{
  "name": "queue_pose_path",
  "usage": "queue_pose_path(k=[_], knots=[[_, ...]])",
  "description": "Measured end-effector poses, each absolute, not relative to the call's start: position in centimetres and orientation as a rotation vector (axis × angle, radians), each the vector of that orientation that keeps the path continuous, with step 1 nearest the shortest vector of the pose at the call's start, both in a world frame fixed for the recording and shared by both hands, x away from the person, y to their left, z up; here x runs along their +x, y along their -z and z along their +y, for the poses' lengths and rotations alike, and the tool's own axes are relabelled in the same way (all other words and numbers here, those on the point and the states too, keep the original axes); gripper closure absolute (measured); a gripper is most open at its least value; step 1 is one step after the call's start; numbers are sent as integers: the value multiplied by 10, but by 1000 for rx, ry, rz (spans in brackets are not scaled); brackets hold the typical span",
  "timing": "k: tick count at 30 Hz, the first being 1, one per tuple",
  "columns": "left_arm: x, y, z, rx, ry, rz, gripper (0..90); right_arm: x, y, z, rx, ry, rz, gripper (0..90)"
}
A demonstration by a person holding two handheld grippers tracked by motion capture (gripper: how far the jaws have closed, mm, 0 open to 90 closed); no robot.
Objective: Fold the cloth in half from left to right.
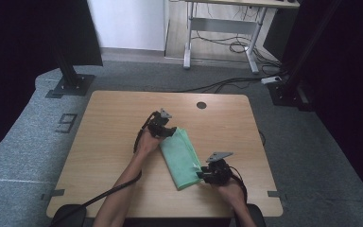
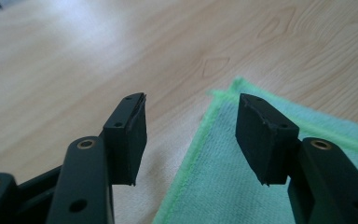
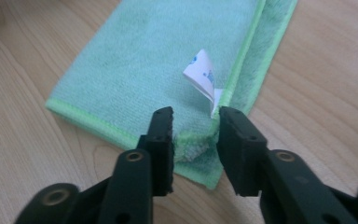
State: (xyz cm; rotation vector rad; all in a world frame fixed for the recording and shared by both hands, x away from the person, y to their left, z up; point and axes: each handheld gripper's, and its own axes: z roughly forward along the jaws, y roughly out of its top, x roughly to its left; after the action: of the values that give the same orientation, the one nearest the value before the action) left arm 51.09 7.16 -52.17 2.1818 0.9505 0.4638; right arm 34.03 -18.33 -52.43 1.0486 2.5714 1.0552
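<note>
Left forearm: comes up from the near edge of the table [image 1: 99,142], angled toward the middle, with the hand [image 1: 146,142] wrapped round the tool's body and its cable trailing back to the near-left corner.
Left tool [image 1: 166,131]: sits at the far end of the cloth, tipped low and aimed across it; in the left gripper view [image 2: 191,135] the jaws stand apart, one over bare wood, the other over the green pile, with the cloth's hemmed edge running up between them. Pads press on nothing, so it's open.
Cloth [image 1: 182,158]: a green folded towel, lying flat as a long strip near the middle of the table, running on a slant from the centre down toward the near-right corner.
Cloth label [image 3: 203,74]: a small white tag, standing up curled from the hem at the end nearest the right tool.
Right tool [image 1: 203,175]: low at the cloth's near end; in the right gripper view [image 3: 196,133] the jaws sit either side of the folded corner, which bunches up between them. Pads look close on the fabric, though I can't tell if they pinch it.
Right forearm: rises from the near edge, close to the near-right corner, hand [image 1: 229,187] behind the tool, wrist roughly level.
</note>
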Motion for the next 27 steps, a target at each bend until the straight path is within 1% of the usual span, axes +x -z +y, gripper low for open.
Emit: queue_pose_path(k=[1, 3, 5, 7, 10, 12, 16, 22, 27], knots=[[512, 526, 71, 2191, -463, 952, 434, 340, 525, -182, 1044, -1050, 2579, 698], [513, 533, 69, 2207, -452, 957, 476, 340, 527, -181, 1035, -1036, 2593, 750], [512, 537, 69, 2216, -443, 955, 547, 339, 527, -180, 1036, -1026, 2599, 792], [512, 538, 68, 2220, -426, 938, 643, 339, 527, -180, 1031, -1026, 2599, 823], [510, 538, 66, 2231, -410, 921, 784, 338, 526, -179, 1030, -1032, 2596, 845], [509, 537, 66, 2248, -416, 904, 852, 338, 525, -179, 1027, -1042, 2592, 850], [509, 530, 67, 2211, -411, 892, 878, 336, 521, -180, 1029, -1071, 2578, 852], [509, 519, 65, 2196, -420, 860, 886, 334, 513, -185, 1035, -1108, 2549, 853], [509, 519, 61, 2186, -413, 856, 885, 332, 510, -191, 1043, -1113, 2541, 853]])
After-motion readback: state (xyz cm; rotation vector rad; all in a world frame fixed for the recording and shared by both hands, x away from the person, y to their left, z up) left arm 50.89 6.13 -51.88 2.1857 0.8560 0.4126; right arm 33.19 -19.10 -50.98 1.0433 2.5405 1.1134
